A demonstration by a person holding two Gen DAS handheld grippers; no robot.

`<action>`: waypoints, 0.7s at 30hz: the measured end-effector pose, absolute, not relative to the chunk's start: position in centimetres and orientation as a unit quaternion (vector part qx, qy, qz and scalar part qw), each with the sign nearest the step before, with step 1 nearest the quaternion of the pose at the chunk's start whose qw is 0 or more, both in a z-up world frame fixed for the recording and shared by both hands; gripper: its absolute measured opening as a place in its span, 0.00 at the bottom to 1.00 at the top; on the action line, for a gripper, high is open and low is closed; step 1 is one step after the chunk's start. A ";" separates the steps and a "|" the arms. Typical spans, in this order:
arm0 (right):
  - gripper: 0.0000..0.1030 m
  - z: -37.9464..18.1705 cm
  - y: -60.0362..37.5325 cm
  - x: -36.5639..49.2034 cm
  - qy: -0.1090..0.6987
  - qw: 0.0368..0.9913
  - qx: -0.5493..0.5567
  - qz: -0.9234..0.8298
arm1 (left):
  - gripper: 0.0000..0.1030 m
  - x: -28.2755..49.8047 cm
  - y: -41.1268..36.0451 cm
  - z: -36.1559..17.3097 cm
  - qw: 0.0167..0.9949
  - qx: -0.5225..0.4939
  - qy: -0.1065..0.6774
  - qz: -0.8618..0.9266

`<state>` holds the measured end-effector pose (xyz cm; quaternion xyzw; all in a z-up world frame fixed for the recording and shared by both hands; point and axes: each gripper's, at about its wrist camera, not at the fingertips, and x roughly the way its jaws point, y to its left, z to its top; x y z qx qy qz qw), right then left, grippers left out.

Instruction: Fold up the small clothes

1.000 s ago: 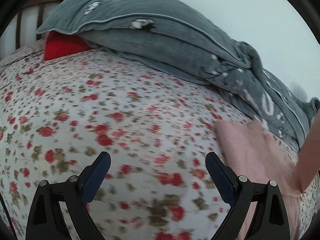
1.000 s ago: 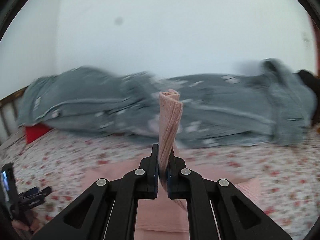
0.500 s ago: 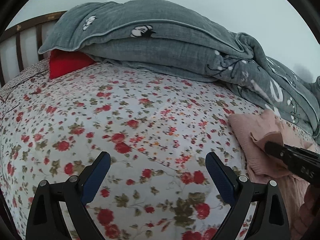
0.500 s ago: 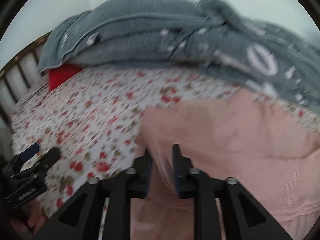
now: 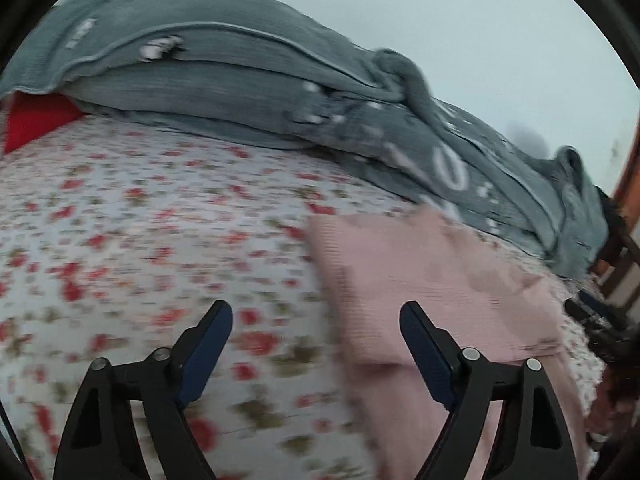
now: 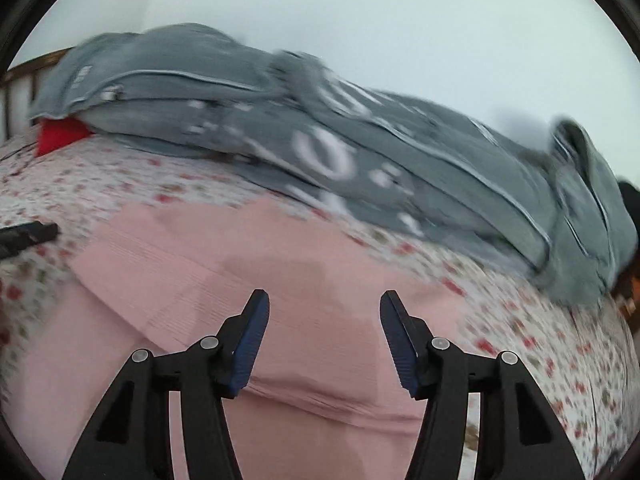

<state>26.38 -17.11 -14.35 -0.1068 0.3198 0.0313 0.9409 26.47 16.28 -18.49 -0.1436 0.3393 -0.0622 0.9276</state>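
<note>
A pink ribbed garment (image 6: 256, 280) lies on the floral bedsheet with one part folded over the rest. It also shows in the left wrist view (image 5: 432, 280), right of centre. My right gripper (image 6: 324, 314) is open and empty, just above the garment's middle. My left gripper (image 5: 316, 328) is open and empty, over the garment's left edge and the sheet. The left gripper's tip (image 6: 28, 234) shows at the left edge of the right wrist view. Both views are blurred.
A grey quilt (image 5: 280, 80) is heaped along the far side of the bed against the white wall. A red pillow (image 5: 36, 124) pokes out under its left end. The floral bedsheet (image 5: 120, 220) stretches left of the garment. A wooden headboard (image 6: 24, 76) stands far left.
My right gripper has laid the pinched pink fold down on the garment, opened and let go. My left gripper has moved right, toward the garment's left edge.
</note>
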 end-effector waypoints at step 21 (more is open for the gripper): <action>0.61 -19.7 -26.9 27.5 0.388 0.918 0.068 0.046 | 0.06 29.2 12.3 -18.7 0.942 -0.087 0.318 -0.054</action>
